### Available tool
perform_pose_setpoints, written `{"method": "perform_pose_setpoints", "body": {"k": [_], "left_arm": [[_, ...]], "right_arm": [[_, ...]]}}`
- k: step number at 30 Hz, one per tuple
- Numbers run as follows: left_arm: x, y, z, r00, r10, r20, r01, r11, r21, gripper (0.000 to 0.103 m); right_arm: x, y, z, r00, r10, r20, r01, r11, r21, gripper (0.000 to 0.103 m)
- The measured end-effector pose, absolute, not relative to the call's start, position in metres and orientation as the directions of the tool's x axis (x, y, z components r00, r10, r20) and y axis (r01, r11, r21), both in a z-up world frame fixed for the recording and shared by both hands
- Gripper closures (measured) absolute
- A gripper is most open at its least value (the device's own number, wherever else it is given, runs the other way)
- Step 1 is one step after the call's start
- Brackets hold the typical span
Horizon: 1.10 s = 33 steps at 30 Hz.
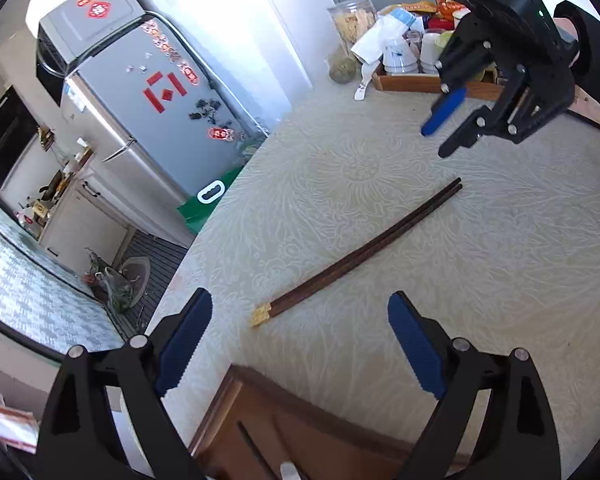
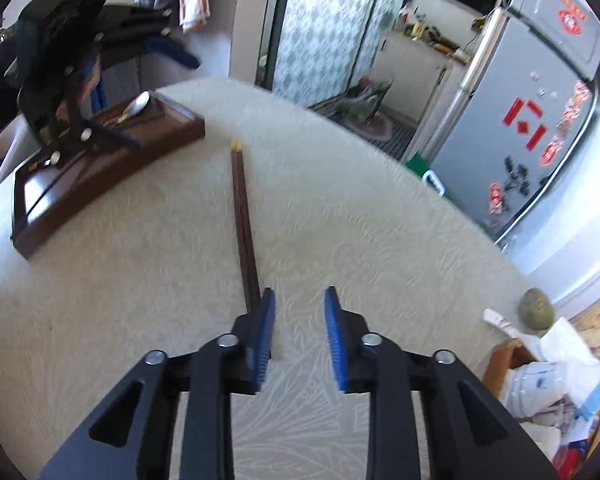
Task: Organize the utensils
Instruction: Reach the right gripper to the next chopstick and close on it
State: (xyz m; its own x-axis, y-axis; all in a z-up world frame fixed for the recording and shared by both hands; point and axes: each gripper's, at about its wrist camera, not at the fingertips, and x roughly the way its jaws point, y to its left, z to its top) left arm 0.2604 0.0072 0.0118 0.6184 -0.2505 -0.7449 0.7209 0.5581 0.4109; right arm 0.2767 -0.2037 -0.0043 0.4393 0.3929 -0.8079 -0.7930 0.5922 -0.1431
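Observation:
A pair of dark wooden chopsticks (image 1: 364, 252) with gold ends lies side by side on the pale patterned table (image 1: 480, 240). My left gripper (image 1: 300, 336) is open and empty, above the edge of a brown wooden tray (image 1: 228, 408) that holds a spoon. The gold ends lie just ahead of it. My right gripper (image 2: 300, 332) is open and empty, low over the table. The thin ends of the chopsticks (image 2: 242, 220) pass just left of its left finger. The right gripper shows in the left wrist view (image 1: 440, 136). The left gripper (image 2: 100, 136) shows over the tray (image 2: 112, 164).
A second wooden tray (image 1: 412, 82) with white cups, bags and a plastic jar (image 1: 354, 24) stands at the table's far side. A white spoon (image 1: 362, 84) lies beside it. A grey fridge (image 1: 140, 100) stands past the table's rounded edge.

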Motion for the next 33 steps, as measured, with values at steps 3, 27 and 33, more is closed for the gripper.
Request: {"method": "perform_pose_setpoints", "body": {"k": [3, 27, 33], "left_arm": [[0.277, -0.003, 0.004, 0.604, -0.248, -0.758, 0.734, 0.543, 0.407, 0.012], [0.291, -0.036, -0.009, 0.531, -0.267, -0.804, 0.832, 0.343, 0.435, 0.014], [0.302, -0.054, -0.02, 0.525, -0.236, -0.818, 0.849, 0.222, 0.48, 0.025]], "right_arm": [[0.281, -0.199, -0.019, 0.403, 0.394, -0.826, -0.81, 0.574, -0.122, 0.093], [0.278, -0.19, -0.041, 0.27, 0.436, -0.858, -0.867, 0.498, -0.02, 0.093], [0.273, -0.185, -0.04, 0.297, 0.429, -0.853, -0.882, 0.465, -0.073, 0.099]]}}
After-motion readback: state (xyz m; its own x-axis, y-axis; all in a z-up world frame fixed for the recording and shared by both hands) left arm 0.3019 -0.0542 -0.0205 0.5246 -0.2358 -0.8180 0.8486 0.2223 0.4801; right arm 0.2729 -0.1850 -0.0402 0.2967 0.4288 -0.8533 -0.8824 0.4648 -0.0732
